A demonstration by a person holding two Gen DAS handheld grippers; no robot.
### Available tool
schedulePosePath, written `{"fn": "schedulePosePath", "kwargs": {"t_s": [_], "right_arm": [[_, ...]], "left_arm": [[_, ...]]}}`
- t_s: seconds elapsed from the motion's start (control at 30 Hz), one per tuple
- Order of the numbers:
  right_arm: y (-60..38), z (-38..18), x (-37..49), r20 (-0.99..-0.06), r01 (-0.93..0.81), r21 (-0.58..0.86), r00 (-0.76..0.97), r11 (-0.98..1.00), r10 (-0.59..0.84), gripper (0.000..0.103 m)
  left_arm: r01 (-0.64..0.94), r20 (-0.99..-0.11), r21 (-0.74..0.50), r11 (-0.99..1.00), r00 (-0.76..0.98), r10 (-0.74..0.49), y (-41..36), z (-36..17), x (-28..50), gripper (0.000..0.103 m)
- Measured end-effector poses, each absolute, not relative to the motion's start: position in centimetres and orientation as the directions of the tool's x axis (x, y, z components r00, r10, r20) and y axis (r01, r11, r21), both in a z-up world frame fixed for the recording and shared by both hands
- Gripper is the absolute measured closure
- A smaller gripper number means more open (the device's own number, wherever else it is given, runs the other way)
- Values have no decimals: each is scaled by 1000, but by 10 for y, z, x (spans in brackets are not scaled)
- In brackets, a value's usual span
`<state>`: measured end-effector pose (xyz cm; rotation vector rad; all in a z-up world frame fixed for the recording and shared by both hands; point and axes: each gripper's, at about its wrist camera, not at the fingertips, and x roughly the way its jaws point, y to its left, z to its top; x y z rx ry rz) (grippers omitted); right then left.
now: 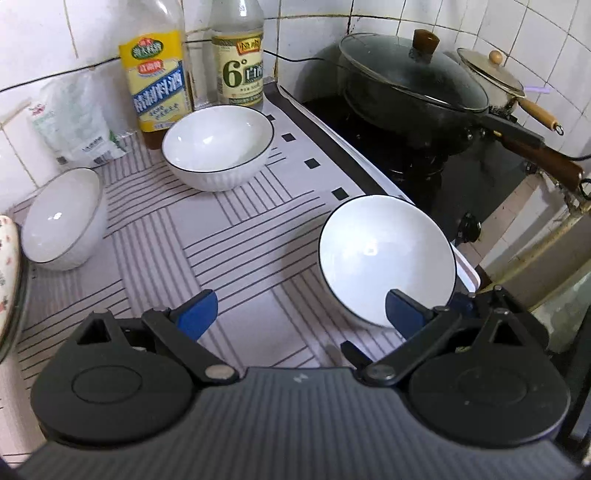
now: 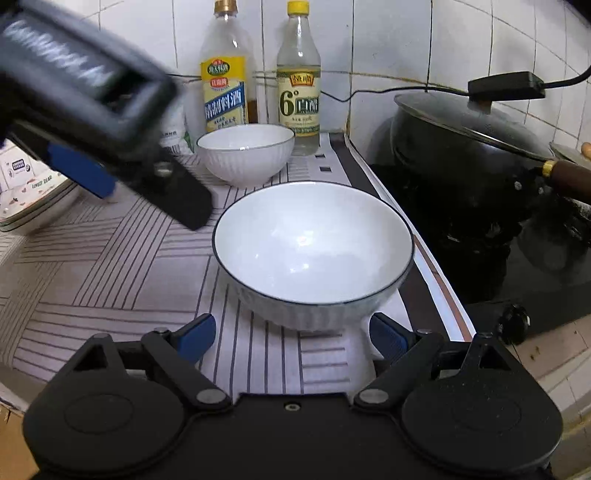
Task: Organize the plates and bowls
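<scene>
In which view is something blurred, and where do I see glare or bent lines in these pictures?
Right wrist view: the left tongs cross the upper left, smeared by motion blur; small glare spots sit inside the near bowl. Left wrist view: everything is sharp; glare shows in the near bowl, and the fisheye curves the wall tiles.

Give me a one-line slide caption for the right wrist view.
Open right gripper lined up on the near white bowl; left gripper crosses upper left.
</scene>
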<state>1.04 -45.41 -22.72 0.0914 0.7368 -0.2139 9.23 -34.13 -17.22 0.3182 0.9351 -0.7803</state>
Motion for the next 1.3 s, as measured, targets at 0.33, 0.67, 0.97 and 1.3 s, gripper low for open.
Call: {"fn": "schedulePosePath", "kwargs": {"t_s": [0.33,0.67,0.97,1.3], "right_arm": [[-466,-241,18,-611,224,7,772,975,-173,10],[-466,-251,23,-575,209,1,800,978,-171,7],[-461,-248,26,-576,196,16,803,981,-151,8],[-434,-242,32,-570,134,7,815,991,-106,8]], "left_arm": [[717,-839,-148,681,273,-470,-368,-213,112,7],[660,-850,-221,718,230,-474,-365,-230,129,55],[694,-841,-163,701,273,-466,-369,-221,113,86],[671,-851,-142,727,292,-436,-335,-213,115,86]]}}
